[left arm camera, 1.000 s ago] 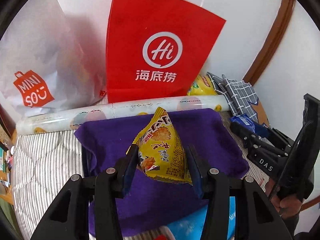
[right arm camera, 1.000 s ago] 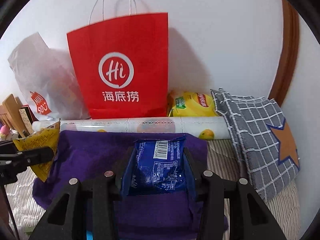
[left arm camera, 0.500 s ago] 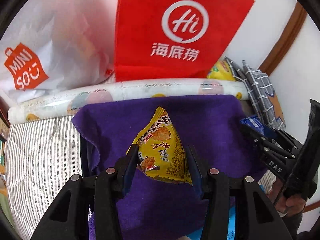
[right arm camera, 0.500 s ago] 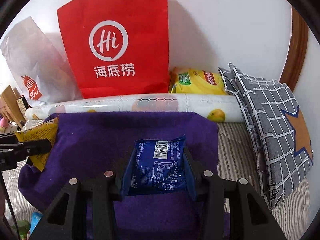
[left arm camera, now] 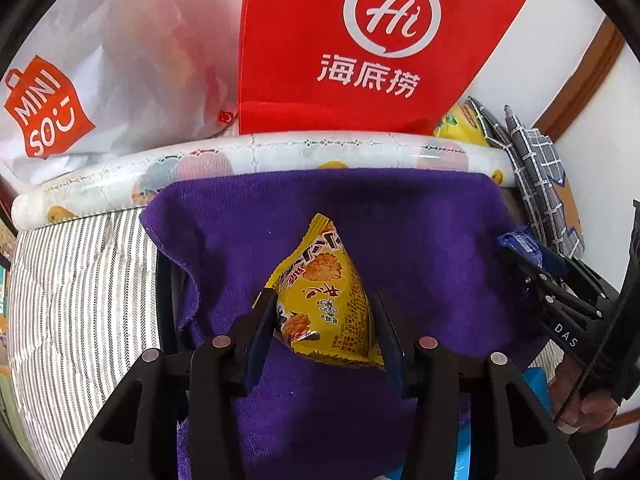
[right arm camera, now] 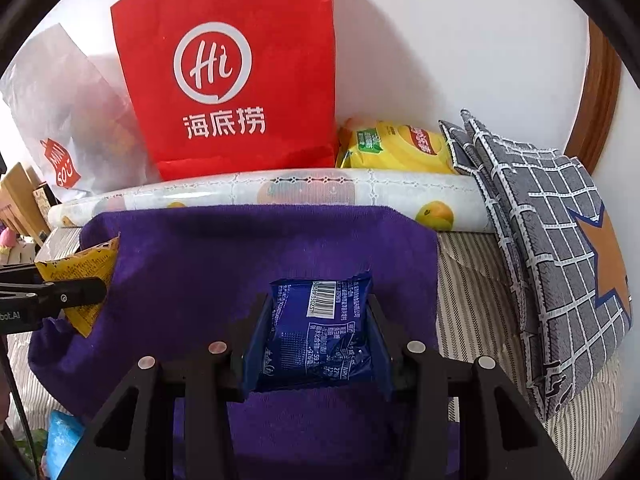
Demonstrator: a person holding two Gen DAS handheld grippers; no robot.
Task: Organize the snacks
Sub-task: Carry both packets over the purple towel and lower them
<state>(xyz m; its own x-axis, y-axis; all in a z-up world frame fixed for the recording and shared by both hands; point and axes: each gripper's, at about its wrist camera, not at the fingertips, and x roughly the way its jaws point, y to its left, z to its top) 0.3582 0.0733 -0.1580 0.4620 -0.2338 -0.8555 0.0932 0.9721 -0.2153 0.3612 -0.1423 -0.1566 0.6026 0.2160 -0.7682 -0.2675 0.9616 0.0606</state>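
You see a red bag (right arm camera: 224,80) and a white bag (left arm camera: 100,72) by the wall, behind a long paper roll (right arm camera: 304,196) and a checked pillow (right arm camera: 556,248).

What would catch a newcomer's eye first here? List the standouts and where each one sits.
The tall red paper bag with a white Hi logo dominates, standing against the white wall behind the purple fleece cloth. Over that cloth, the left gripper clamps a yellow triangular snack packet, and the right gripper clamps a dark blue foil snack packet.
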